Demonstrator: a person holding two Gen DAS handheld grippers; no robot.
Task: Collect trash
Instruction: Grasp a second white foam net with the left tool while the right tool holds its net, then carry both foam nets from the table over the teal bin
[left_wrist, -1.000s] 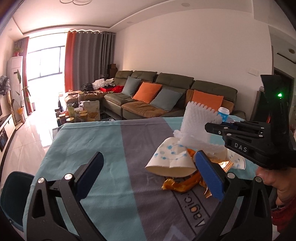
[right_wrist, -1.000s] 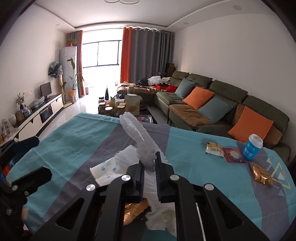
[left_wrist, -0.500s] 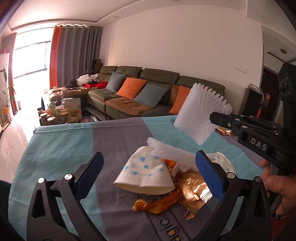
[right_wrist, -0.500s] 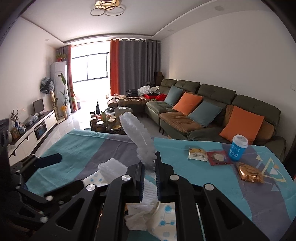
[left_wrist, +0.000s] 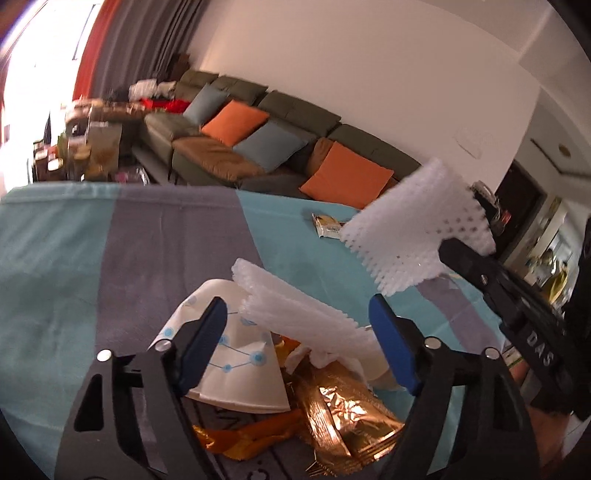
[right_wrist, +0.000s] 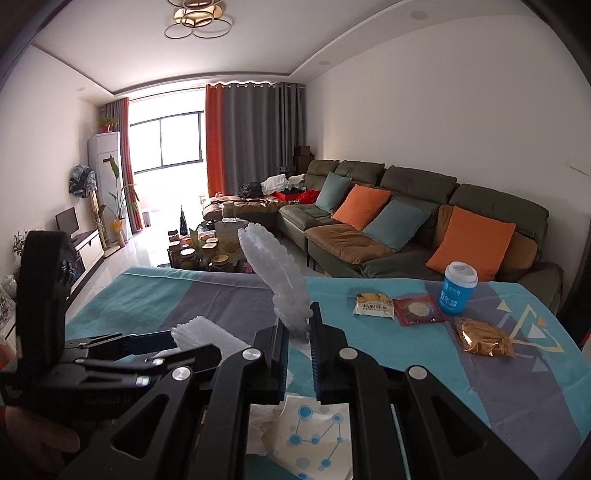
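The counter (right_wrist: 480, 398), under a teal-and-grey cloth, carries a trash pile at its near edge: a printed paper sheet (left_wrist: 236, 373), a second white foam net (left_wrist: 295, 314) and a gold foil wrapper (left_wrist: 343, 413), while a snack packet (right_wrist: 373, 304), red sachet (right_wrist: 417, 310), blue cup (right_wrist: 458, 288) and gold bag (right_wrist: 484, 338) lie well apart toward the far right corner. The left gripper (left_wrist: 295, 339) hangs over the pile with jaws released and straddling it; closing there would likely catch only the springy net and scatter the foil. The right gripper (right_wrist: 299, 332) has its jaws clenched on the lower edge of a white foam net sleeve (right_wrist: 277, 277) held above the counter, a thin edge grip that could slip free if swung.
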